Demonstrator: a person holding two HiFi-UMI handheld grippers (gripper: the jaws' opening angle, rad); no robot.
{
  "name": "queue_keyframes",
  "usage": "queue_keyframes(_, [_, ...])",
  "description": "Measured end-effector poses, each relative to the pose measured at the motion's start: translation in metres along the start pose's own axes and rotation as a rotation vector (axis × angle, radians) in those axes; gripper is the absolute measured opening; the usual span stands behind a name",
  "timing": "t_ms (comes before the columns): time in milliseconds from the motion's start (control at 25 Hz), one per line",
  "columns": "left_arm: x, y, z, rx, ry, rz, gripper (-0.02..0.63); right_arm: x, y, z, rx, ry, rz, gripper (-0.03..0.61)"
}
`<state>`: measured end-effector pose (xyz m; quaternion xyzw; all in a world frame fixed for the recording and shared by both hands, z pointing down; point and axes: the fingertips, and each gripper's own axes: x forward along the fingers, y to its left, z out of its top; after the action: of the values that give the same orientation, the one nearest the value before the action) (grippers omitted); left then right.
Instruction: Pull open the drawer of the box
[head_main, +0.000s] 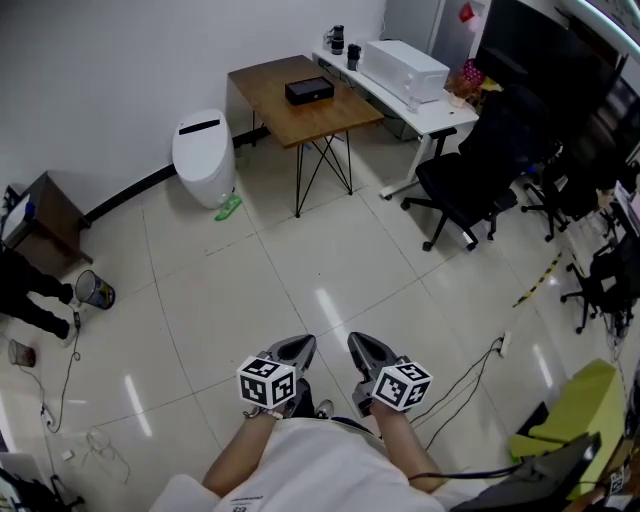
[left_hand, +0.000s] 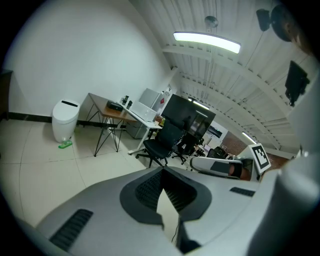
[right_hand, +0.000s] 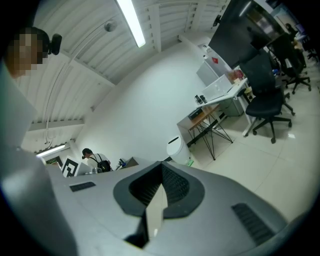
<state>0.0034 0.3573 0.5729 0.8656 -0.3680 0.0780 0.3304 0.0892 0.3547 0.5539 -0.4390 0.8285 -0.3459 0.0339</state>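
The box (head_main: 309, 91) is small, flat and black, and sits on a brown wooden table (head_main: 340, 120) across the room by the white wall. No drawer detail shows from here. In the left gripper view the box (left_hand: 114, 106) is a dark speck on that table. Both grippers are held low and close to the person's body, far from the table. My left gripper (head_main: 297, 349) has its jaws together with nothing between them, and its own view (left_hand: 162, 172) shows the tips touching. My right gripper (head_main: 365, 350) is likewise shut and empty (right_hand: 161, 167).
A white bin (head_main: 204, 157) stands left of the table. To its right are a white desk (head_main: 430, 115) and black office chairs (head_main: 470, 185). A dark cabinet (head_main: 45, 225) is at the left wall. Cables (head_main: 470, 375) trail over the tiled floor. A person (right_hand: 92, 157) stands far off.
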Motion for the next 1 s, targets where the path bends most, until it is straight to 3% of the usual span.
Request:
queue_keyframes(320, [0.021, 0.04, 0.029, 0.002, 0.022, -0.009, 0.003, 0.05, -0.008, 0.017, 0.013, -0.005, -0.006, -0.014])
queue_keyframes(1000, [0.073, 0.108, 0.124, 0.019, 0.018, -0.053, 0.003, 0.145, -0.025, 0.094, -0.044, -0.044, -0.038, -0.014])
